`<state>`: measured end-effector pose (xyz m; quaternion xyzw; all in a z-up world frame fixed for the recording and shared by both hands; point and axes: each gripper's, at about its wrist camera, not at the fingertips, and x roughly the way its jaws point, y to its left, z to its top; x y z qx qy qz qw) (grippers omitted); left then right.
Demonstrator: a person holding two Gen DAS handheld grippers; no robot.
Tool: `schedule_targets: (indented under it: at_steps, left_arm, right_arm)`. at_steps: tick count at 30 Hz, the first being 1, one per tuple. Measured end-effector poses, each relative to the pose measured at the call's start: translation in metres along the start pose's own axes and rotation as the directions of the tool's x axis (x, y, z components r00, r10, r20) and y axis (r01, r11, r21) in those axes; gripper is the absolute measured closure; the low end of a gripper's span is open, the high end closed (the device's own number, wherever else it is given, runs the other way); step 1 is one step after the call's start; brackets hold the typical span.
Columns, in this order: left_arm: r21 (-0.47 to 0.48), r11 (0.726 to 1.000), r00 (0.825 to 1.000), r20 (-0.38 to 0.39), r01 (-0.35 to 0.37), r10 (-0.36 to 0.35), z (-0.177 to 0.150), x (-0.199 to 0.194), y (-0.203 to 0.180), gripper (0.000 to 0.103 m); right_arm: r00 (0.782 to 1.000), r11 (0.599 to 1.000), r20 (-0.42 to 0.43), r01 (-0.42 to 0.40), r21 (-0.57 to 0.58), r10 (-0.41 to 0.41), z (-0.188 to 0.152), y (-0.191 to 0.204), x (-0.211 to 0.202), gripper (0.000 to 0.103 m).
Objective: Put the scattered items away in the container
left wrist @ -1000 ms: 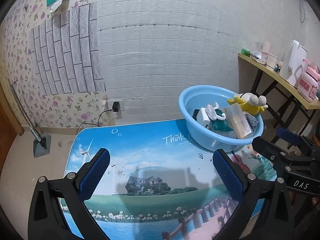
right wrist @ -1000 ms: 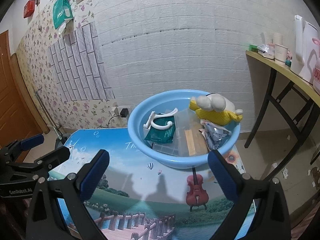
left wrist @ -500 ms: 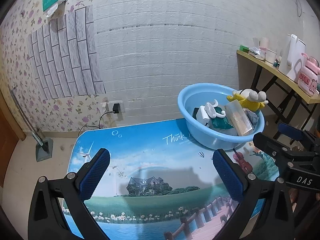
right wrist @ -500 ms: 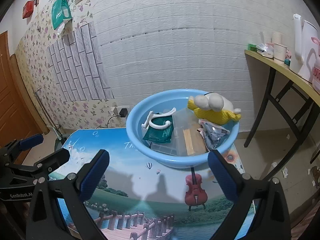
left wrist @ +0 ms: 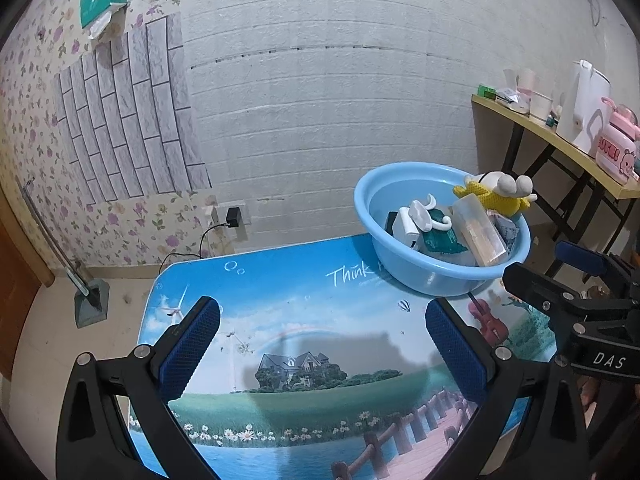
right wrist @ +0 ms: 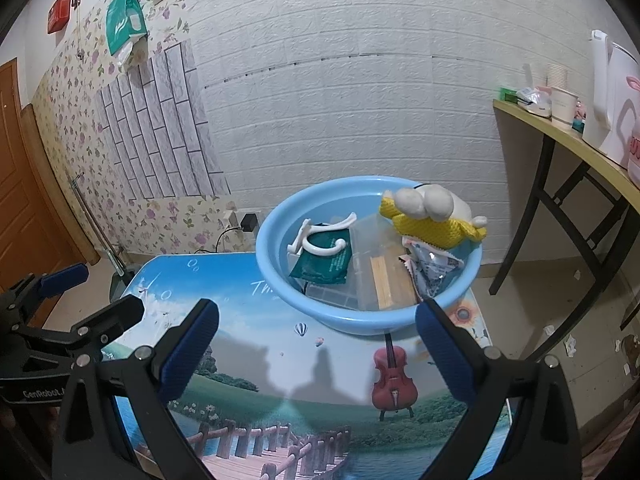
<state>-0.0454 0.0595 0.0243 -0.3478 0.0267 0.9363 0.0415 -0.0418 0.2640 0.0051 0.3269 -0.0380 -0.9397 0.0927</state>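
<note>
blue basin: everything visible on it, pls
The blue basin is round, glossy, plastic-looking, with a rolled rim. It stands upright at the table's far edge. Inside: a white hook on a green packet, a clear box, a crinkled wrapper. A yellow plush lies over the rim. Neither gripper touches it.

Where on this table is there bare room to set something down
The printed tabletop is bare from the blue basin to the near edge, including the left side and the violin picture. The far right corner is crowded: the basin holds a yellow plush toy, a green packet and a clear box.
</note>
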Motion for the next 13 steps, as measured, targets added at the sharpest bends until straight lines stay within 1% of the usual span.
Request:
schedule_targets:
  at_steps: [7,10,13]
  left_arm:
    - [-0.006,1.000,1.000,0.020,0.012,-0.012,-0.0007,-0.0026,0.0024,0.000]
    - [0.000,1.000,1.000,0.015,0.005,-0.005,-0.0004,-0.0023,0.0013,0.000]
    - [-0.004,1.000,1.000,0.011,0.016,-0.015,-0.0005,-0.0027,0.0020,0.000]
  right_arm:
    - [1.000,1.000,-0.001,-0.001,0.004,0.001,-0.0002,-0.0011,0.0002,0.002]
    - [1.000,1.000,-0.003,-0.001,0.005,0.001,-0.0014,-0.0014,0.0002,0.002]
    - [1.000,1.000,-0.005,-0.001,0.005,0.001,-0.0015,-0.0018,0.0001,0.002]
